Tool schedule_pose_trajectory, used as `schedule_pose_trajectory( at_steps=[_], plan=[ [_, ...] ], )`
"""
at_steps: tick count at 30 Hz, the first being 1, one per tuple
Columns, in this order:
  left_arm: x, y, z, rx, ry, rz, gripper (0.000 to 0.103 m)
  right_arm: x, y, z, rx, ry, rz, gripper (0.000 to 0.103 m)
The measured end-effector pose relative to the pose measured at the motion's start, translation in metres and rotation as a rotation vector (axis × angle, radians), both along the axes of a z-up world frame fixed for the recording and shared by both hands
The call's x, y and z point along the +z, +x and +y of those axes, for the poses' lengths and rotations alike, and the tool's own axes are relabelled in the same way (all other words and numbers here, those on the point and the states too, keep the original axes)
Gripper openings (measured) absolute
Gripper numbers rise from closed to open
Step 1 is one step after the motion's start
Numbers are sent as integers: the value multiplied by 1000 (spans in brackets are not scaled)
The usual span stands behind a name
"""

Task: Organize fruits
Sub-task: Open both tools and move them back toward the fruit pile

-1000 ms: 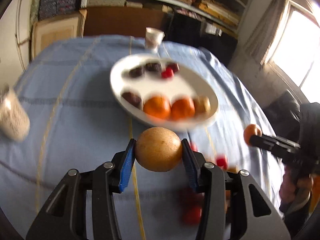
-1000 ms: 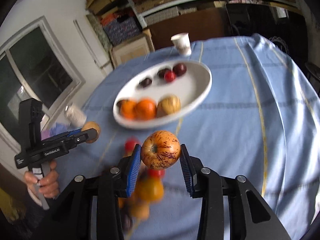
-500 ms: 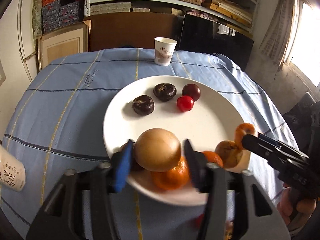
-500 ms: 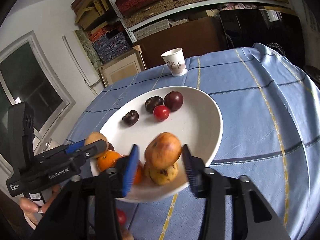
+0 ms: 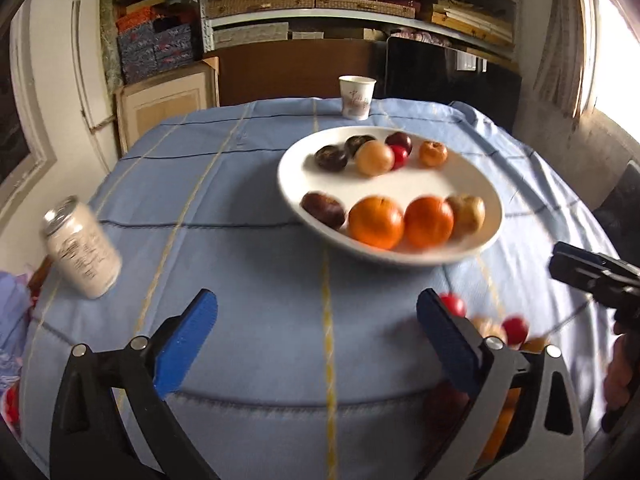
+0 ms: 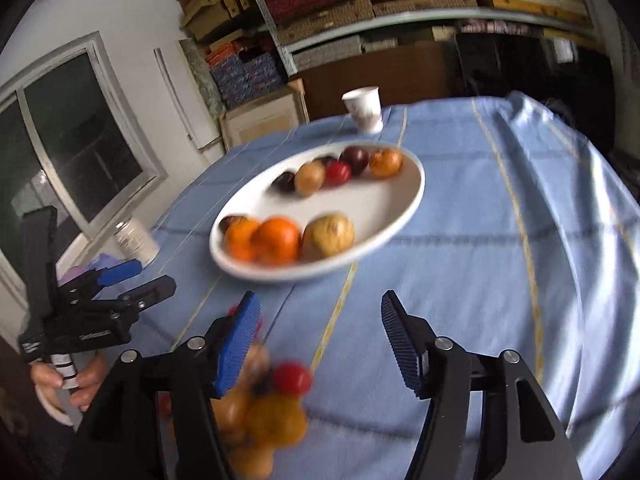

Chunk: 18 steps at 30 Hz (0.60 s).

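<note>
the left gripper stands with its blue pads spread wide and nothing between them; its jaws have just been opening. the right gripper is also apart and empty, less widely, and its jaws have just been opening too.

ahead of both grippers, on the blue tablecloth, sits the white plate. at the plate's near edge lie a dark fruit, two oranges and a yellowish speckled fruit in a row. at its far side sit two dark plums, a pale tan round fruit, a small red fruit, a dark red plum and an orange speckled fruit.

a blurred heap of loose fruit, red and yellow-orange, lies on the cloth just below and behind the right gripper's left finger, to the right of the left gripper's right finger.

beyond the plate stands a paper cup. a white can stands to the left of the left gripper. a hand grips the left gripper's handle.
</note>
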<state>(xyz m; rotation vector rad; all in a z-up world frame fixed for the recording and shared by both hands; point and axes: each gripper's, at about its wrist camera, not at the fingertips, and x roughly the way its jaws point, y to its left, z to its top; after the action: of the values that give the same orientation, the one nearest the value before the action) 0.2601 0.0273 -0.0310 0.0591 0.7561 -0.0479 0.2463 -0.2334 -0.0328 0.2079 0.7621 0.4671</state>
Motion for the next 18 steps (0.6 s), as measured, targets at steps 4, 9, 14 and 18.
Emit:
schedule_pose_trajectory(
  at_steps=[4, 9, 14, 18],
  plan=[
    [-3, -24, 5, 47, 72, -41, 98, -2, -19, -12, -19, 2, -2, 67],
    [-11, -33, 13, 61, 78, -8, 98, -8, -26, -21, -20, 3, 27, 67],
    [-12, -33, 27, 76, 13, 19, 98, -14, -37, -10, 60, -54, 34, 62],
    [-13, -33, 30, 59, -24, 37, 98, -16, -48, 4, 129, -100, 26, 61]
  ],
)
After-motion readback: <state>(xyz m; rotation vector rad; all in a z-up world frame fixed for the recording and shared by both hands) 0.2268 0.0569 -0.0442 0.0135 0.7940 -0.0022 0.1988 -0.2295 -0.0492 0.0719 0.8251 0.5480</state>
